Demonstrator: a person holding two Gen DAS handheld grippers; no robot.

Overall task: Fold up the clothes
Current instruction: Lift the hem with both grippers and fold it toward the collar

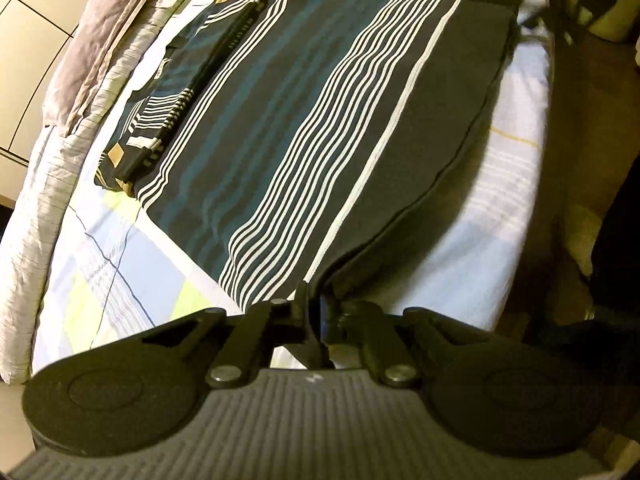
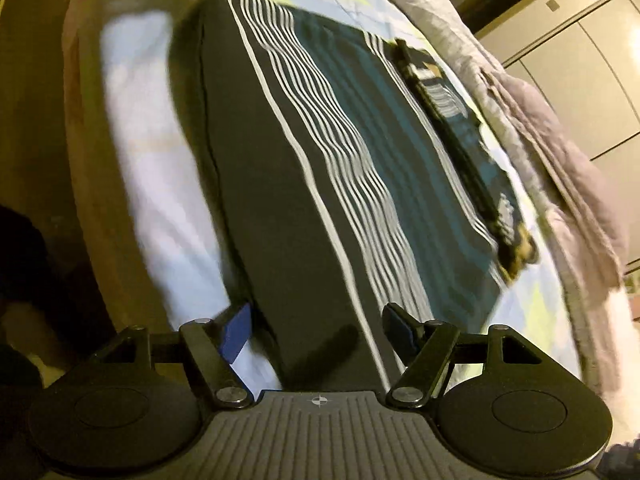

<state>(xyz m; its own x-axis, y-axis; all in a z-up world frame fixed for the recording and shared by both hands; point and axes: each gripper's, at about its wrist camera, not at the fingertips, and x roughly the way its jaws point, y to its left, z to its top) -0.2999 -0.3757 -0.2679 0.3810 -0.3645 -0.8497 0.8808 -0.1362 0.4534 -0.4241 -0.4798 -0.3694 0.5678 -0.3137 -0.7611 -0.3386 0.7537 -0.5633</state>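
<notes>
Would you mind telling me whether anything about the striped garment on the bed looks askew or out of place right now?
Nothing stands out. The striped garment lies flat on the bed sheet, its edges fairly straight. The left gripper is shut on its near corner; the right gripper straddles the other corner, open.

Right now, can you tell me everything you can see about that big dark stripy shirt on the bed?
The dark striped shirt is soft cloth, charcoal with teal bands and thin white lines. It lies flat, partly folded, on the pale checked bedsheet, collar and sleeve tucked along its far side. The left gripper is shut on one near corner. The right gripper straddles the other corner, open.
</notes>
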